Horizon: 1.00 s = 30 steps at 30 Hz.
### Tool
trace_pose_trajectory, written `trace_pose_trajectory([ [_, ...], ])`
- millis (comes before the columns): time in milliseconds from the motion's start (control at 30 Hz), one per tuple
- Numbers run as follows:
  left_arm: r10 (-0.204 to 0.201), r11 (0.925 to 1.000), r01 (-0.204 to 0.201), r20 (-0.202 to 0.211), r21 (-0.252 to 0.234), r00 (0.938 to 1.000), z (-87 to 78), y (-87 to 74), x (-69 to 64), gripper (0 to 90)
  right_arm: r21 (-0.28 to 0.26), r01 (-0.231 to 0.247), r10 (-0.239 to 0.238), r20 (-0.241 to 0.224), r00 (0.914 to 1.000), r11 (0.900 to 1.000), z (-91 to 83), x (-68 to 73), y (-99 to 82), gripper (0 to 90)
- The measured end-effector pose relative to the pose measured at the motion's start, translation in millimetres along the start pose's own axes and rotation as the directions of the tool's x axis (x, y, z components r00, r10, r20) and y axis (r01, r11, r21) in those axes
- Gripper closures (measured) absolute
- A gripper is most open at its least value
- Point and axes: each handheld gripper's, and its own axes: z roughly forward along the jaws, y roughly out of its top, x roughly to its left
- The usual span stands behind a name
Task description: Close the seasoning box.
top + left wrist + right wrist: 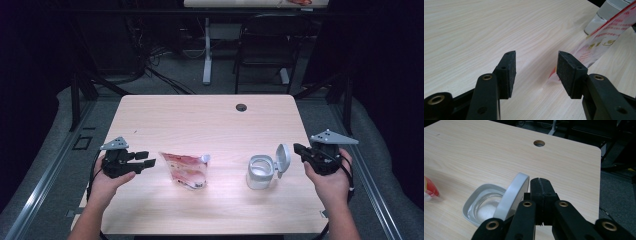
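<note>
Pouch (186, 169) of red-printed plastic stands mid-surface (210, 115), its print too blurred to read. Right of it sits a white jar (261, 172), flip lid (282, 157) up. Left claw (145, 159) gapes empty beside the pouch; right claw (299, 148) is pressed closed, empty, near the lid.

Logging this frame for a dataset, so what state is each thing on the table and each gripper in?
Jar: upright, open.
Jar's hinged lid: flipped up.
Pouch: on the table, not held.
Left gripper: open, empty.
Right gripper: shut, empty.
</note>
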Motion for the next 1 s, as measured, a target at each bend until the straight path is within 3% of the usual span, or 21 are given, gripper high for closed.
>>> trace_pose_trajectory([
  [400, 0.003, 1.0000, -0.003, 0.000, 0.002, 1.0000, 0.4, -0.1, 0.1, 50.2, 0.036, -0.024, 0.025, -0.016, 0.9996, 0.9990, 10.3, 1.4, -16.7, 90.0],
  [733, -0.001, 1.0000, 0.001, 0.001, 0.001, 1.0000, -0.1, -0.3, 0.6, 50.1, 0.031, -0.010, 0.011, -0.041, 0.9991, 0.9995, 15.5, 10.7, -14.1, 90.0],
  [1000, 0.002, 1.0000, -0.002, 0.000, -0.003, 1.0000, -0.2, -0.4, 0.8, 50.1, 0.024, 0.014, -0.012, -0.079, 0.9968, 0.9996, 22.4, 26.2, -8.0, 90.0],
])
